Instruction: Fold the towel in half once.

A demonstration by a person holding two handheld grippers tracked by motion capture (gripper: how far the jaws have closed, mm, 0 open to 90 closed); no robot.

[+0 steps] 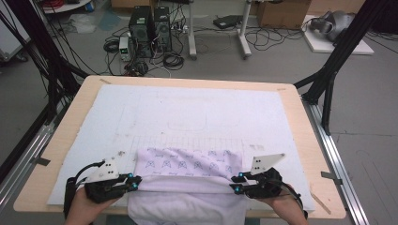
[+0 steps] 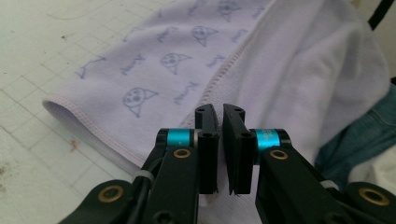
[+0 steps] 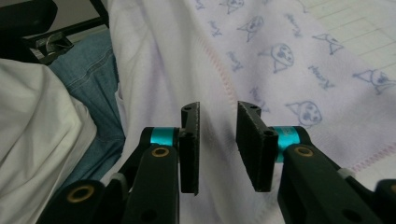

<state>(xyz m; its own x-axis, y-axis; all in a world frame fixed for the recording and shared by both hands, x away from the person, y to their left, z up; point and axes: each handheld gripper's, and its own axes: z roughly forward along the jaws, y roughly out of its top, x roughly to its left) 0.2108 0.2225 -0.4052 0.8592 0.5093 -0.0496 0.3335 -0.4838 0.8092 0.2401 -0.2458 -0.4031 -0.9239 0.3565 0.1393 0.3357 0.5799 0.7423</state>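
Printed towel (image 1: 187, 164) lies folded at the table's (image 1: 300, 140) near edge, part hanging over it. Your left gripper (image 1: 134, 182) is nearly closed above its left edge, gripping nothing visible; your right gripper (image 1: 236, 182) stands partly open over the right edge, empty

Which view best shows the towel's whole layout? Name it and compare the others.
The high view: it takes in the whole towel, printed side up on the white mat, its plain part hanging over the table's near edge. The left gripper view gives a close corner and stitched hem; the right gripper view gives print and hem close up.
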